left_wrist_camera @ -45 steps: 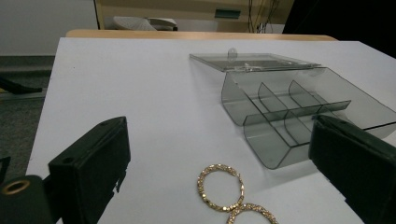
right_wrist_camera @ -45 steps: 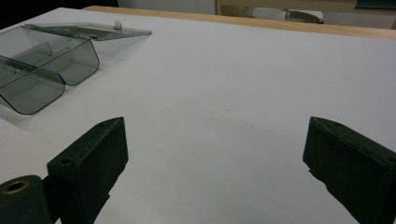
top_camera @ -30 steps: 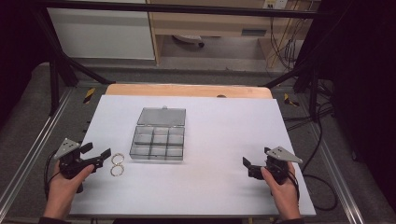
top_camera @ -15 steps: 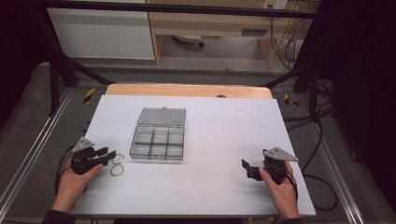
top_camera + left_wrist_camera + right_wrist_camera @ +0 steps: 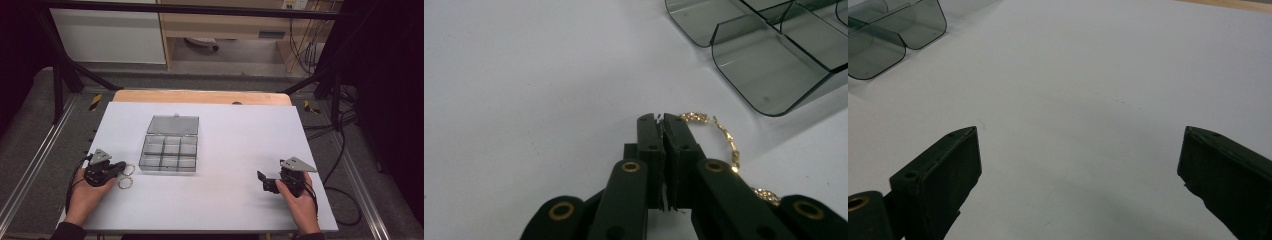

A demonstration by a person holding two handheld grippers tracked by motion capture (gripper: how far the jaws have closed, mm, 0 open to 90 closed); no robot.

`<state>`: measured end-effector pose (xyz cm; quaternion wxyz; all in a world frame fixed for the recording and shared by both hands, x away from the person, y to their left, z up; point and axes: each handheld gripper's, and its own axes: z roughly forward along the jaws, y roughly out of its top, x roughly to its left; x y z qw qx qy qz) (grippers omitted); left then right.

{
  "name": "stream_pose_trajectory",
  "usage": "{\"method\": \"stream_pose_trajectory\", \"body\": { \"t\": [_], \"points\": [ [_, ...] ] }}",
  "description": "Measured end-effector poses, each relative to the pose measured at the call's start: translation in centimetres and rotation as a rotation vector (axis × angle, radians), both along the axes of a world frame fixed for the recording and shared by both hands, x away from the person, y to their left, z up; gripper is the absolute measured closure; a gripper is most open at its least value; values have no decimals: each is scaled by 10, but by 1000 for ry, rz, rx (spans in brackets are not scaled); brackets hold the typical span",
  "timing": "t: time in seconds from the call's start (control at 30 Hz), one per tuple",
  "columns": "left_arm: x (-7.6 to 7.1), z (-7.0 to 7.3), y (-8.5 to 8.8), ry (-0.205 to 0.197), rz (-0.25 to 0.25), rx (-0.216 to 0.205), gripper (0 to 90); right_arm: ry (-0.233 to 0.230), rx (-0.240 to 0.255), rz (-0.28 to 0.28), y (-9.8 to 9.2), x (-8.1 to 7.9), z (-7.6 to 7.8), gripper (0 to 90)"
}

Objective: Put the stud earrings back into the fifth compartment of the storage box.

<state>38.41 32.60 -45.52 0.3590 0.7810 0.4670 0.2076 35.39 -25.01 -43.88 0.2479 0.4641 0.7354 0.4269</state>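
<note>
The left tongs (image 5: 119, 168) have been brought down onto a gold bracelet (image 5: 724, 137) and have just been closing, now clamped on its chain. Both bracelets lie on the bench (image 5: 235, 140); the compartment box (image 5: 170, 150) looks unfilled, so sorting has barely begun. The right tongs (image 5: 1078, 165) are held wide apart, gripping nothing.

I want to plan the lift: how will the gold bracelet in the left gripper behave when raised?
The gold bracelet is a chain of small links, so it will likely hang limp. It looks thin, probably light. The left gripper pinches only one edge, so it may slip out.

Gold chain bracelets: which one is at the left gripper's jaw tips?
The bracelet beside the smoky clear plastic compartment box; the left gripper pinches it, the other bracelet lies nearer you.
</note>
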Motion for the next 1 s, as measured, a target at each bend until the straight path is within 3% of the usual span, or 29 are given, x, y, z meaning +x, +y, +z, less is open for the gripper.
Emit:
{"method": "stream_pose_trajectory", "body": {
  "t": [0.13, 0.23, 0.3, 0.37, 0.57, 0.83, 1.0],
  "points": [
    [-1, 1, 0, 16, 33, -32, 871, -1, -6, -2, 0, 1, -1, 42],
    [-4, 9, 5, -32, 72, -63, 871, 2, 0, -5, -1, 1, -1, 42],
    [-5, 11, 7, -43, 79, -70, 871, 3, 0, -5, -2, 1, -1, 42],
    [-10, 17, 10, -75, 93, -107, 871, 4, 2, -7, -1, 2, -2, 42],
    [-20, 32, 8, -151, 87, -159, 871, 6, -9, -1, 2, 2, -2, 42],
    [-23, 47, 2, -201, 68, -211, 872, 17, -17, 17, 6, 5, -3, 42],
    [-23, 64, -11, -234, 34, -190, 872, 12, -12, 25, 5, 3, -2, 41]
  ]
}}
